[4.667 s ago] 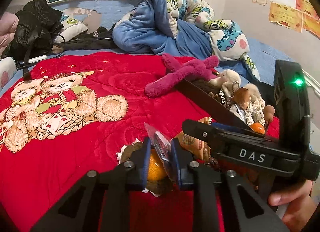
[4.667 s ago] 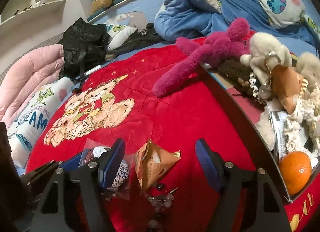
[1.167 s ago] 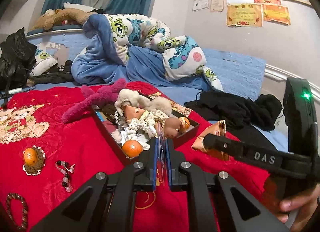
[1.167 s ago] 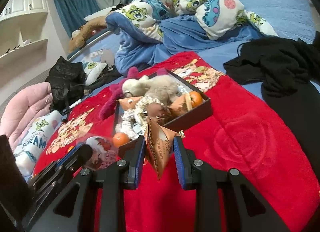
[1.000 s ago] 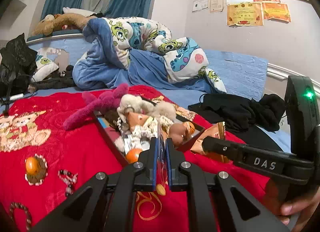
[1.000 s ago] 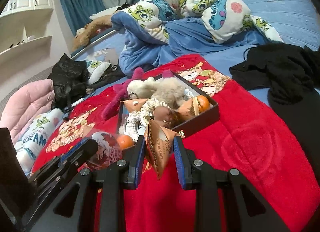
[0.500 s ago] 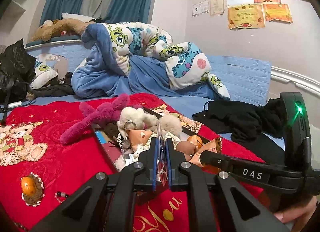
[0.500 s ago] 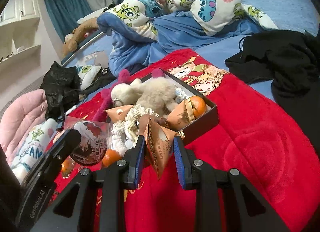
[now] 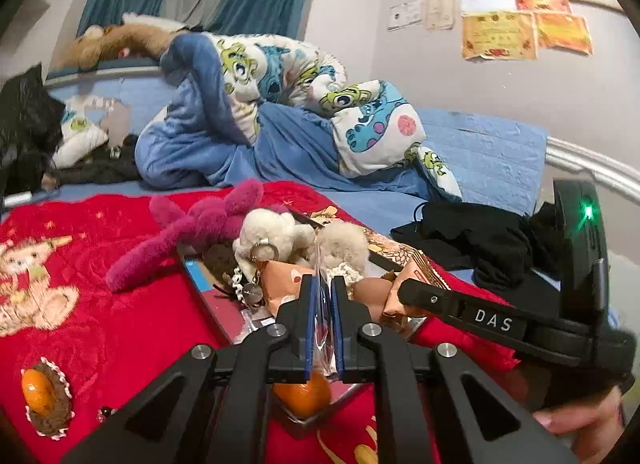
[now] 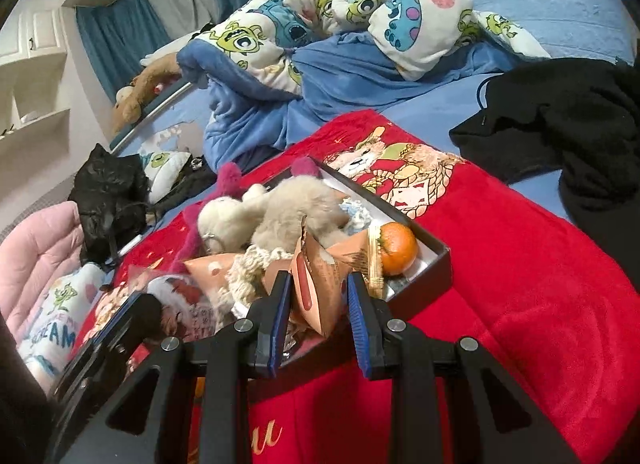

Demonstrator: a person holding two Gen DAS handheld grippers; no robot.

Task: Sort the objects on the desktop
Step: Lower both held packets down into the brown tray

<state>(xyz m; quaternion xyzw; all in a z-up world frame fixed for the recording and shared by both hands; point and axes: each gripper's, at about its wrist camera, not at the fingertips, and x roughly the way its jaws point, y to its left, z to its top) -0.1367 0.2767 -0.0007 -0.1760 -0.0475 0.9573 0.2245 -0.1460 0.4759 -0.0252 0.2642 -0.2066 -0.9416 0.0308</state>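
Hovering over the box rim, both grippers seemingly pinch packets.

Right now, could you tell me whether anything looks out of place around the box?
Yes: the pink plush toy hangs over the dark box's far rim onto the red blanket, and one orange sits outside it on a frilly holder.

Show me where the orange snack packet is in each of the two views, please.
Left wrist view: the orange snack packet is right of centre, just right of the left gripper.
Right wrist view: it is low in the centre, between the jaws of the right gripper.
Shared landmark: the white plush toy, which lies up and left of the packet in both views.
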